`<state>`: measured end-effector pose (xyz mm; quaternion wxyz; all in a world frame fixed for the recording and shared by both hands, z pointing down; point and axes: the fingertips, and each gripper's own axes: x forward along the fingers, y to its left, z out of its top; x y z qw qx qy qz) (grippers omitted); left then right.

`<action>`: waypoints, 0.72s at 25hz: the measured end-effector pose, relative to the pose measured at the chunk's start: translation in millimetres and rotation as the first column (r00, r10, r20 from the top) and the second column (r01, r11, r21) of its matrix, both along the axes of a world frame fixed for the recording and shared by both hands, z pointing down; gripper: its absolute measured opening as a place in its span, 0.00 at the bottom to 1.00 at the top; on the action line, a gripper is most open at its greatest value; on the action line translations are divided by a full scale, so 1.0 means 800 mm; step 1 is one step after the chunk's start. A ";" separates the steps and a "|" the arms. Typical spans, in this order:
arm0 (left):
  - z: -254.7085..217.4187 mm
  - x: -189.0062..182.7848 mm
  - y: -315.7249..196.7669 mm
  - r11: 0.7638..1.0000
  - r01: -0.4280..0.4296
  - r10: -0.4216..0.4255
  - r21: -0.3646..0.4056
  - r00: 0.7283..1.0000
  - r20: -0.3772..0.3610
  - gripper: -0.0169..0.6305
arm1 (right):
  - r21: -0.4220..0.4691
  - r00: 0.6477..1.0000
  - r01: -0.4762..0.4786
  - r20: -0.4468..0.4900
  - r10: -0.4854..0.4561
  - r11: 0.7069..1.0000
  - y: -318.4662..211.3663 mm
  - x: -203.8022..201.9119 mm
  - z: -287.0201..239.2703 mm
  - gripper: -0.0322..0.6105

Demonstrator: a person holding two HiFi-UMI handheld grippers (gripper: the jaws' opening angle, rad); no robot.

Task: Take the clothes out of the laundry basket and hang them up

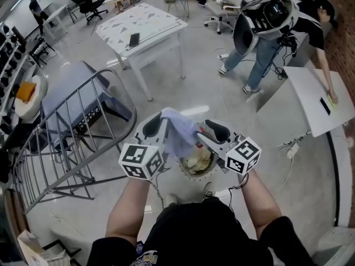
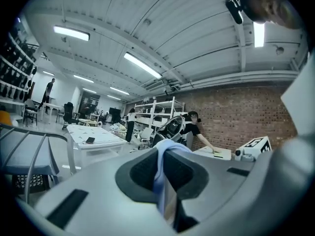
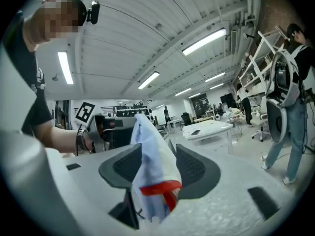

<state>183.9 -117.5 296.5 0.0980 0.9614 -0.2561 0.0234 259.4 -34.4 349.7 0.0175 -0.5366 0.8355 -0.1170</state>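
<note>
A light blue garment [image 1: 180, 131] with a red trim [image 3: 160, 187] hangs between my two grippers, above the round laundry basket [image 1: 187, 172] on the floor, which holds more clothes. My left gripper [image 1: 159, 123] is shut on a fold of the garment [image 2: 161, 173], pinched thin between its pads. My right gripper [image 1: 209, 133] faces it from the right. Its jaws stand apart, and the garment [image 3: 151, 159] drapes loosely in the gap of the right gripper [image 3: 158, 167] without being pinched.
A grey metal drying rack [image 1: 66, 140] stands to the left, with a blue cloth over it. A white table [image 1: 141, 26] is beyond it. At the back right a person [image 1: 266, 32] bends over another white table [image 1: 316, 98]. A cable lies on the floor at right.
</note>
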 end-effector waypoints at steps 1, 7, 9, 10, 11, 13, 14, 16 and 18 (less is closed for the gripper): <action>-0.002 -0.001 0.000 1.000 0.007 -0.007 0.000 1.000 -0.001 0.07 | -0.027 1.000 -0.010 0.011 0.010 1.000 0.007 0.005 0.014 0.41; -0.020 -0.007 0.004 0.999 0.034 -0.035 -0.012 0.999 -0.030 0.07 | -0.191 1.000 -0.015 0.014 0.018 0.981 0.039 0.004 0.106 0.47; -0.033 -0.010 0.008 0.999 0.038 -0.038 -0.002 0.998 -0.044 0.07 | -0.225 1.000 -0.007 -0.009 0.005 0.974 0.043 -0.007 0.130 0.52; -0.040 -0.012 0.011 0.999 0.040 -0.040 0.007 0.998 -0.048 0.07 | -0.238 1.000 -0.006 -0.027 0.000 0.971 0.044 -0.012 0.142 0.53; -0.047 -0.014 0.013 0.999 0.042 -0.041 0.017 0.998 -0.052 0.07 | -0.248 0.999 -0.009 -0.046 -0.003 0.969 0.043 -0.016 0.152 0.54; -0.060 -0.022 0.015 0.998 0.049 -0.046 0.035 0.997 -0.063 0.07 | -0.265 0.997 -0.021 -0.078 0.000 0.964 0.039 -0.021 0.171 0.57; -0.067 -0.027 0.015 0.998 0.052 -0.049 0.043 0.996 -0.070 0.07 | -0.272 0.996 -0.028 -0.090 0.004 0.962 0.036 -0.022 0.178 0.58; -0.083 -0.038 0.017 0.997 0.060 -0.055 0.056 0.995 -0.089 0.07 | -0.285 0.993 -0.041 -0.117 0.008 0.958 0.028 -0.023 0.187 0.61; -0.099 -0.050 0.019 0.996 0.069 -0.062 0.063 0.993 -0.103 0.07 | -0.295 0.989 -0.052 -0.151 0.007 0.954 0.019 -0.025 0.194 0.61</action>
